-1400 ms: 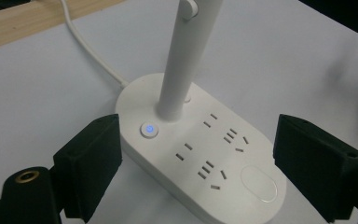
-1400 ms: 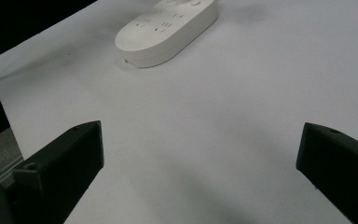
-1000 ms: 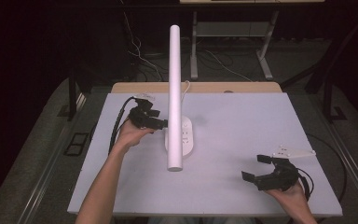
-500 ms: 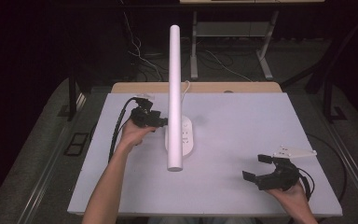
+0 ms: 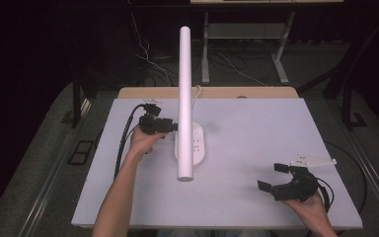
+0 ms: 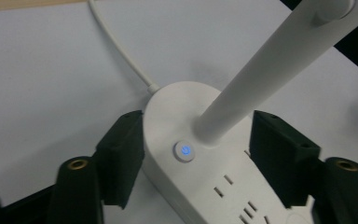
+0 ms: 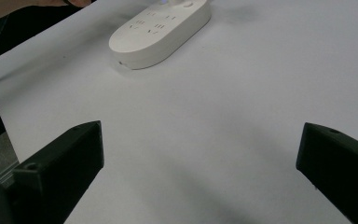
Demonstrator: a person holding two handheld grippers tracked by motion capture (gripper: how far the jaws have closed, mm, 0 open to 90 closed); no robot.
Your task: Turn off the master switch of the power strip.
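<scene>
Presently, findings run from the jaws outward.

Left jaws: spread wide, one on each flank of the white base (image 6: pixel 214 172); in the left gripper view the jaw at 9 o'clock lies against or just beside the base edge, the jaw at 3 o'clock sits over its far side. Firm contact cannot be told.

Left gripper (image 5: pixel 160 127): held in the person's left hand (image 5: pixel 143 140), at 9 o'clock of the lamp post, just beside it, with a black cable (image 5: pixel 126 143) trailing toward 7 o'clock.

Power button (image 6: pixel 184 151): round, lit blue, on the base top between the left jaws, just at the foot of the post (image 6: pixel 270 70).

Sockets (image 6: pixel 242 196): slot openings on the base top, at 5 o'clock of the button.

White lead (image 6: pixel 121 51): runs from the base's rounded end toward 11 o'clock across the table.

Lamp: white tube (image 5: pixel 185 98), rising from the base near the table centre.

Right jaws: wide apart, nothing between them but bare table surface (image 7: pixel 223 154).

Right gripper (image 5: pixel 288 183): in the person's right hand (image 5: pixel 308 202) at 4 o'clock of the table, well apart from the base.

Table (image 5: pixel 276 128): pale top.
</scene>
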